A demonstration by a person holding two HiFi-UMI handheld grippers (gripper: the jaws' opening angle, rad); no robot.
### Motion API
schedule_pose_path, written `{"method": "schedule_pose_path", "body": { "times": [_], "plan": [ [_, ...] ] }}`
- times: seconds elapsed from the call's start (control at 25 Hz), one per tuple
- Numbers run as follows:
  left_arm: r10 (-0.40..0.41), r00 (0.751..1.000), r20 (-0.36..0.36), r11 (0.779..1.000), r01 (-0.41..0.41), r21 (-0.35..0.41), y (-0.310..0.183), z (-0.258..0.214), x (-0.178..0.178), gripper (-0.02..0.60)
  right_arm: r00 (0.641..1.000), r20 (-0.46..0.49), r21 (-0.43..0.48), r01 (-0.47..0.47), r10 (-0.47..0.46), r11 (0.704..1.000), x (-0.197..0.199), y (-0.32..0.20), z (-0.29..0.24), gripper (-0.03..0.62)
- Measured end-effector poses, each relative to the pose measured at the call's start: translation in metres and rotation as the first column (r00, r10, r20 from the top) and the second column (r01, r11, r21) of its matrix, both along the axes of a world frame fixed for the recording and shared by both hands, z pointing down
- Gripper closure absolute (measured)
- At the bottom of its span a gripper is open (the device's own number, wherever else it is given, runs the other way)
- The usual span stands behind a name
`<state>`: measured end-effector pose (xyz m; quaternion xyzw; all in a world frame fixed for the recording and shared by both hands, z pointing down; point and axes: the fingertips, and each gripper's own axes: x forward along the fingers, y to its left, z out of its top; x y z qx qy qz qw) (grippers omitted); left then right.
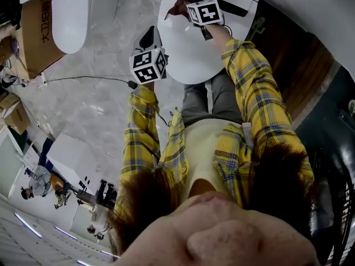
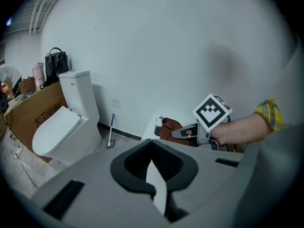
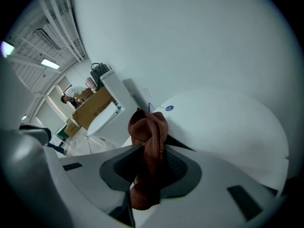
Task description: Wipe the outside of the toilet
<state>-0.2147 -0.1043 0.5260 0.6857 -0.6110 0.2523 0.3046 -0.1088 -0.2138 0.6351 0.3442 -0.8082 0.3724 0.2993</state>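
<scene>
The white toilet (image 1: pixel 205 43) stands in front of me with its lid (image 3: pixel 228 127) down. My right gripper (image 1: pixel 187 5) is over the far left part of the lid, shut on a bunched brown-red cloth (image 1: pixel 179 0). In the right gripper view the cloth (image 3: pixel 149 132) stands up between the jaws (image 3: pixel 151 148) and hangs out below them. My left gripper (image 1: pixel 148 39) hovers off the toilet's left side, jaws together with nothing in them (image 2: pixel 152 144). The left gripper view shows the right gripper (image 2: pixel 179 133) and the cloth (image 2: pixel 170 128) on the toilet (image 2: pixel 153 126).
A second white toilet (image 1: pixel 69 15) stands to the left beside a cardboard box (image 1: pixel 36 32), with a black bag (image 2: pixel 56 61) on its tank. A thin cable (image 1: pixel 83 79) runs over the marble floor. A brush (image 2: pixel 110 132) leans on the wall. Dark wood panelling (image 1: pixel 294 71) is on the right.
</scene>
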Motion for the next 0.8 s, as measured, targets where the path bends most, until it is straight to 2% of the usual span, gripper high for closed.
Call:
{"method": "schedule_pose_path", "body": {
  "times": [0.36, 0.8],
  "plan": [
    [0.050, 0.999, -0.005, 0.999, -0.050, 0.015, -0.017, -0.005, 0.017, 0.574, 0.996, -0.039, 0.021, -0.074, 0.075, 0.997, 0.070, 0.017, 0.002, 0.474],
    [0.164, 0.986, -0.011, 0.986, -0.164, 0.017, -0.029, -0.004, 0.064, 0.574, 0.979, -0.074, 0.024, -0.190, 0.192, 0.981, 0.157, 0.043, 0.005, 0.474]
  ]
}}
